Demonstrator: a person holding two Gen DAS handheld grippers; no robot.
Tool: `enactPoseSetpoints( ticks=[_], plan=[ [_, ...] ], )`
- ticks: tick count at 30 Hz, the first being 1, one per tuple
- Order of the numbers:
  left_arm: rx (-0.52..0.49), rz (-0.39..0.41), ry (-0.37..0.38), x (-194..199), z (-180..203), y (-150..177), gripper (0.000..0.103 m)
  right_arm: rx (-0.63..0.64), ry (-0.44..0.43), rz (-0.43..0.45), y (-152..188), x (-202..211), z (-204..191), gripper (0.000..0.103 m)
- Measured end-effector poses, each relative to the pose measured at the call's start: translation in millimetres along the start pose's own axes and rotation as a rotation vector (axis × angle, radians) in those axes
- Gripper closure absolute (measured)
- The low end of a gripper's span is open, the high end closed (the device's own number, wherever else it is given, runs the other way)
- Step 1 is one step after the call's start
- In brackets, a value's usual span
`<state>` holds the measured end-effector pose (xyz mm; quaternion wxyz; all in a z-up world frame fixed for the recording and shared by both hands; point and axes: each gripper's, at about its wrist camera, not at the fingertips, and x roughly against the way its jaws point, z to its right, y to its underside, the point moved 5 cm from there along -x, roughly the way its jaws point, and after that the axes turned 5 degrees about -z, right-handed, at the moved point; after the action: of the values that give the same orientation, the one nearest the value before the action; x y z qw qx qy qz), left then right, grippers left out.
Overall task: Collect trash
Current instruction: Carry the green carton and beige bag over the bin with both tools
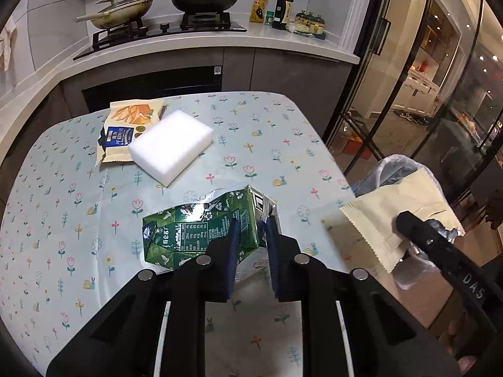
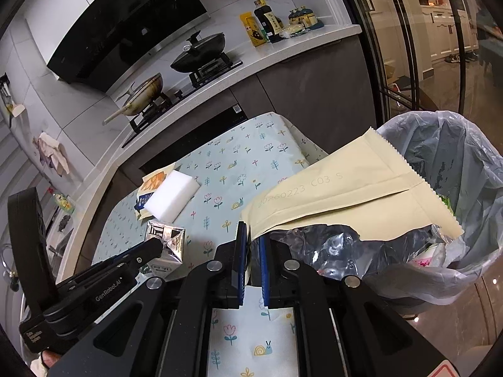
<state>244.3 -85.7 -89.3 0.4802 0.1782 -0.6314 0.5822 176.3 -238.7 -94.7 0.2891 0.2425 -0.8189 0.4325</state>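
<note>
A crushed green drink carton [image 1: 188, 232] lies near the front of the flowered table [image 1: 267, 132]. My left gripper [image 1: 253, 226] is shut on the carton's right end, with the blue pads pressed to both sides. In the right wrist view the carton [image 2: 168, 238] shows its silver end at the left gripper's tip [image 2: 158, 246]. My right gripper [image 2: 251, 235] is shut on the corner of a cream wrapper [image 2: 345, 188], which reaches out over the rim of the bagged trash bin [image 2: 465, 157]. The left wrist view shows the same wrapper [image 1: 393, 207] held by the right gripper [image 1: 408, 223].
A white sponge block [image 1: 171, 144] rests partly on a printed snack bag [image 1: 125, 125] at the table's far left. The trash bin [image 1: 396, 163] stands off the table's right edge. Behind are a counter with a stove [image 1: 157, 28], pans and bottles, and glass doors on the right.
</note>
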Motion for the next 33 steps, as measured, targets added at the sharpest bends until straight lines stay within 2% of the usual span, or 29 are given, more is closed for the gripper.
enactPoseSetpoints(
  ticks=[3, 9, 18, 24, 28, 33],
  plan=[
    [0.003, 0.002, 0.057, 5, 17, -5, 0.088, -0.008, 0.011, 0.020, -5, 9, 9, 0.095],
    [-0.057, 0.004, 0.150, 7, 71, -18, 0.088, -0.044, 0.056, 0.060, -17, 29, 44, 0.095],
    [-0.166, 0.000, 0.223, -4, 148, -26, 0.088, -0.121, 0.123, 0.106, -28, 52, 101, 0.095],
    [-0.233, 0.001, 0.301, -7, 202, -34, 0.088, -0.165, 0.164, 0.139, -35, 68, 134, 0.095],
    [-0.264, -0.020, 0.351, -17, 229, -39, 0.088, -0.192, 0.202, 0.159, -35, 78, 155, 0.095],
    [-0.277, -0.037, 0.368, -29, 248, -41, 0.086, -0.228, 0.224, 0.165, -34, 84, 174, 0.095]
  ],
)
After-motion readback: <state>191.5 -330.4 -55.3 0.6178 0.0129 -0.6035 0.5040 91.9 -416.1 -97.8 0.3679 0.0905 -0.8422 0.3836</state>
